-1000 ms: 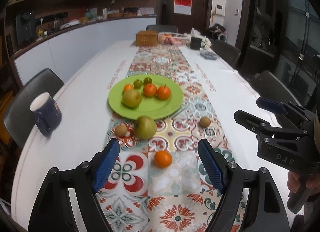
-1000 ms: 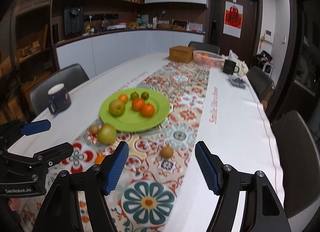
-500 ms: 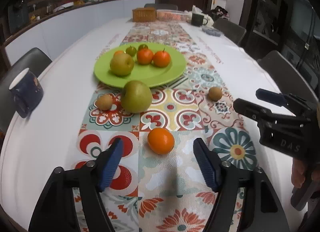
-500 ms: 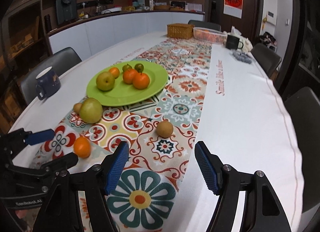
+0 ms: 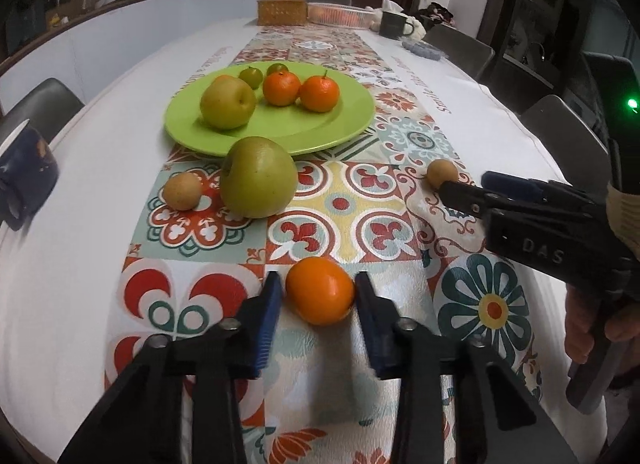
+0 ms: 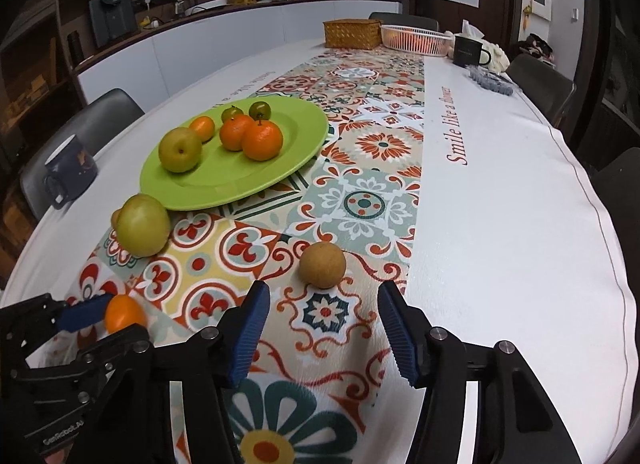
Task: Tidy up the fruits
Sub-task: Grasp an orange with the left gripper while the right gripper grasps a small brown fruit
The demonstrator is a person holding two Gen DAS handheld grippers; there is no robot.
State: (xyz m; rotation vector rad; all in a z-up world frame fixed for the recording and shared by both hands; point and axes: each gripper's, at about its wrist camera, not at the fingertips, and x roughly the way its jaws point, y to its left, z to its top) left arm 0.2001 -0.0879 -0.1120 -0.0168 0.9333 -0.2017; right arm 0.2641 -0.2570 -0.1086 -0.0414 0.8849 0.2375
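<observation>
A green plate [image 5: 340, 125] [image 6: 296, 135] holds a pear, two tangerines and small green fruits. In front of it on the patterned runner lie a big green pear [image 5: 258, 177] [image 6: 142, 229] and a small brown fruit [image 5: 182, 191]. My left gripper [image 5: 316, 296] has its blue pads on both sides of an orange tangerine [image 5: 320, 290] [image 6: 122, 316] on the runner, touching or nearly touching it. My right gripper [image 6: 322, 304] is open, just short of a brown round fruit [image 6: 322, 264] [image 5: 440, 173].
A dark blue mug [image 5: 22, 179] [image 6: 70, 175] stands at the left table edge. A wicker box [image 6: 352, 33], a white basket [image 6: 414, 37] and a dark mug [image 6: 470, 49] stand at the far end. Chairs line both sides.
Both grippers moved forward and down. The left jaws narrowed around the tangerine. The right gripper came closer to the brown fruit.
</observation>
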